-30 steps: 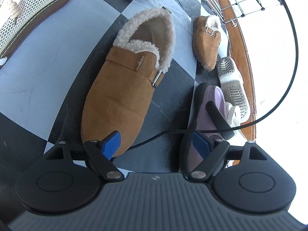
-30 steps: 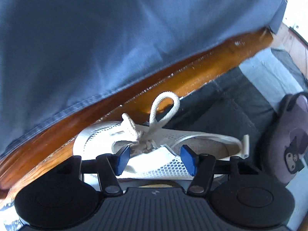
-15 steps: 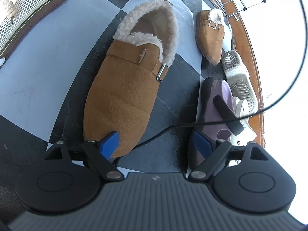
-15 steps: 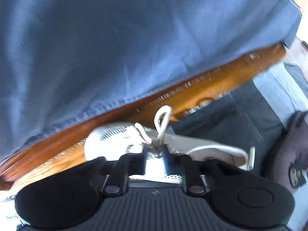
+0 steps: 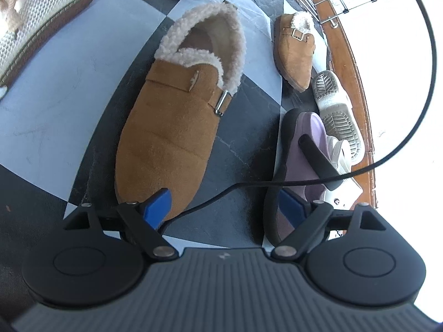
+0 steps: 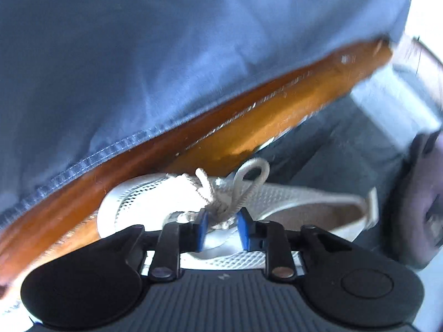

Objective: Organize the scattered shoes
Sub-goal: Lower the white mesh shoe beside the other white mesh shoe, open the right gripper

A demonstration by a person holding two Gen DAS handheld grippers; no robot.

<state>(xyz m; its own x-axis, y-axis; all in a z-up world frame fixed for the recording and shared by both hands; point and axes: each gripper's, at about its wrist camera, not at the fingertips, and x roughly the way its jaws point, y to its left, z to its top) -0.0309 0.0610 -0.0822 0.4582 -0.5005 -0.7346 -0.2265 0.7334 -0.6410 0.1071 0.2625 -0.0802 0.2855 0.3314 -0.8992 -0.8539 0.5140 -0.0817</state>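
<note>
1. Left wrist view. The left gripper (image 5: 223, 203) hangs released, jaws spread wide, nothing between them but floor and a black cable (image 5: 277, 184). Its left pad sits over the toe of a tan suede clog with cream fleece lining and a metal buckle (image 5: 171, 127), lying on the black-and-pale checkered floor tiles (image 5: 55, 105). Its mate, a second tan fleece-lined clog (image 5: 296, 52), lies well apart, near the wooden baseboard (image 5: 340, 44). A lilac slipper with black sole (image 5: 293, 166) and an upturned white sandal (image 5: 337, 110) lie tumbled together. A white mesh lace-up sneaker (image 5: 36, 19) sits at top left.

2. Right wrist view, blurred. The right gripper (image 6: 220, 229) has just been opening after a close; the pads flank the knot of another white mesh sneaker (image 6: 166, 193) beside a wooden board under blue cloth (image 6: 166, 55). Whether they still pinch the laces, cannot tell.

3. Judgement: early. Pairs remain split and scattered; most sorting is left.
</note>
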